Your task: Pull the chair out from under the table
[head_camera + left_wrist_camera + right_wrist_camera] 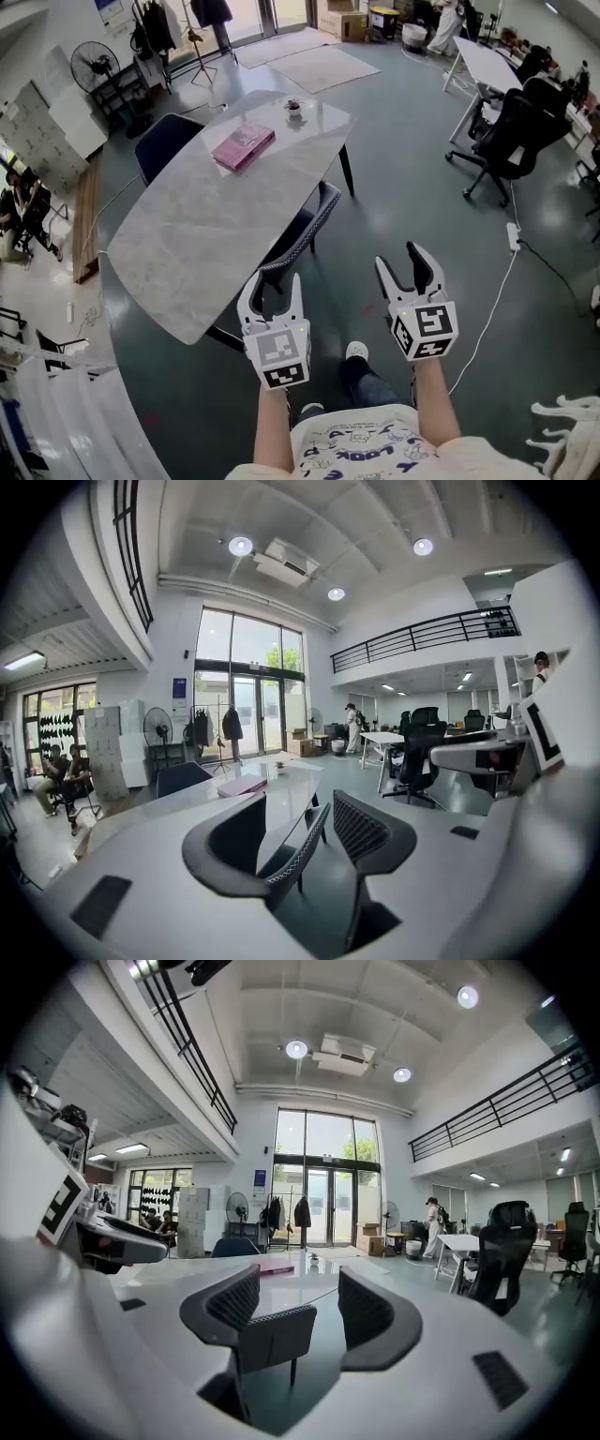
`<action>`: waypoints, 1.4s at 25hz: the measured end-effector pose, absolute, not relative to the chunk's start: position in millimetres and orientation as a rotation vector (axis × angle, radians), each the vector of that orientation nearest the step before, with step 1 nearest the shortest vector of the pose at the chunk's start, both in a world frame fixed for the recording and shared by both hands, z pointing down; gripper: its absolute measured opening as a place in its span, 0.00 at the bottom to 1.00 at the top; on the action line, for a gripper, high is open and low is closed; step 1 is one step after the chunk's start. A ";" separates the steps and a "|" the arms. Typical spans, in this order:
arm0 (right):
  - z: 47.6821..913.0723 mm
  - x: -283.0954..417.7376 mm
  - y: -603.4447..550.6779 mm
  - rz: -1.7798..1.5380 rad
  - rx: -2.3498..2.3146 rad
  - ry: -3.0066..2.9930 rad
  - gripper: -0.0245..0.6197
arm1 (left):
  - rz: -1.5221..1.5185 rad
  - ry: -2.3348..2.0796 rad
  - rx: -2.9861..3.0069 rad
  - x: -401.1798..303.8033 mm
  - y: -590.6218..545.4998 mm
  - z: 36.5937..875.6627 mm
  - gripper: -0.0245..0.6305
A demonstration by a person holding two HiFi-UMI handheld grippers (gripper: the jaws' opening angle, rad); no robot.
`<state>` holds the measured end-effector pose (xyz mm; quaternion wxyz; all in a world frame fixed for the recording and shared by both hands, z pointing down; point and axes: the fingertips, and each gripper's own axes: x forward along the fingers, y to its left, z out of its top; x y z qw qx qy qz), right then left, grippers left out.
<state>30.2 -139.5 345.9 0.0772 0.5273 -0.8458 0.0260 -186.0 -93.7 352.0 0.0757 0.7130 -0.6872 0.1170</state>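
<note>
The dark grey padded chair with a quilted back edge and thin dark legs (314,214) sits in the centre of the head view, its seat pushed under the near right edge of the pale marble-look oval table (187,253), with only the backrest sticking out. The left gripper (273,289) and right gripper (397,264), low in the frame, both stand wide open and hold nothing; each gripper view shows the backrest beyond its jaws, not touching them. The chair looks stiff-framed and fairly light, likely to slide easily on the smooth grey floor, while the padding should yield a little and give friction. The top rim of the backrest seems the best hold, one gripper towards each end, so it pulls straight
</note>
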 end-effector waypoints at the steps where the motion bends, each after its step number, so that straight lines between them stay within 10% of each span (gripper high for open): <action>1: 346.4 32.5 -151.9 0.070 1.560 -2.543 0.44 | 0.351 -2.074 2.124 -183.5 -104.3 352.9 0.39; 35: 440.4 -30.3 -349.8 -0.058 0.943 -2.479 0.50 | 0.668 -1.957 1.970 -180.0 -271.1 442.1 0.42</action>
